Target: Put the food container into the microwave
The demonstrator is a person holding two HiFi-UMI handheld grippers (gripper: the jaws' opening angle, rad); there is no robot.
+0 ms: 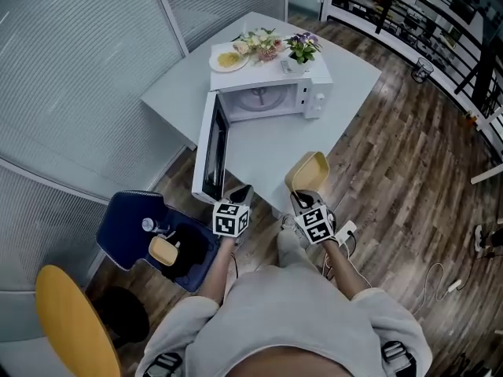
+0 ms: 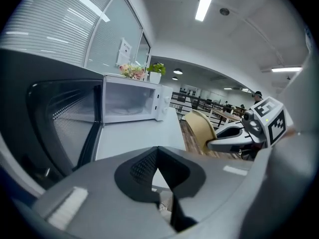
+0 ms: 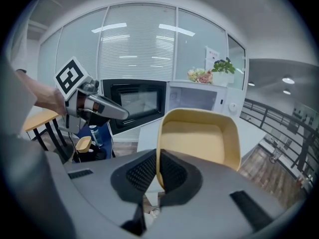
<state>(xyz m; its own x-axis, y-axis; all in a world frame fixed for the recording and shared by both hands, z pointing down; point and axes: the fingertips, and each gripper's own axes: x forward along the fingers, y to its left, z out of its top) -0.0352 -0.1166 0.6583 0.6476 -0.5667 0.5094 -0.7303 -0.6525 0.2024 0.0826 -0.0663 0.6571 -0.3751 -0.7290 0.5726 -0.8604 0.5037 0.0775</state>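
Currently right gripper (image 3: 158,167) is clenched on one wall of the yellow food container (image 3: 198,136), which is held tilted up near the table's (image 1: 259,151) front edge, well short of the microwave (image 1: 263,99). Left gripper (image 2: 158,156) is closed on nothing, beside the open microwave door (image 1: 214,151). Risk: the single-wall pinch could let the container pivot or slip. Tilted, its rim may strike the cavity frame on entry.

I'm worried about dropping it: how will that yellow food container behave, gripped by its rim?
Probably light: the right gripper carries the food container by one rim pinch alone. Seems fairly stiff: its walls show no sag. It may swing about that single grip.
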